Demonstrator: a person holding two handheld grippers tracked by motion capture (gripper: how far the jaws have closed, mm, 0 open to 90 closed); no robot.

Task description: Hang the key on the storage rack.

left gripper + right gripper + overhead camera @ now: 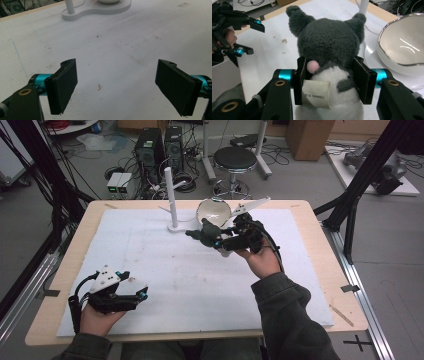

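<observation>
A dark grey and white plush toy (328,47) with two pointed ears, a pink tail and a paper tag sits between the pads of my right gripper (332,80), which is shut on its body. In the high view the plush toy (205,234) hangs above the white mat, just in front of a white bowl (213,211) with a silver rim. That bowl (404,42) is close on the right in the right gripper view. My left gripper (135,295) rests at the mat's near left, open, with nothing between its pads (63,85).
A white stand with an upright post (171,200) holds the bowl at the back of the mat. A wooden table edge (345,285) frames the white mat. Beyond the table are a stool (235,160), computer cases and cables on the floor.
</observation>
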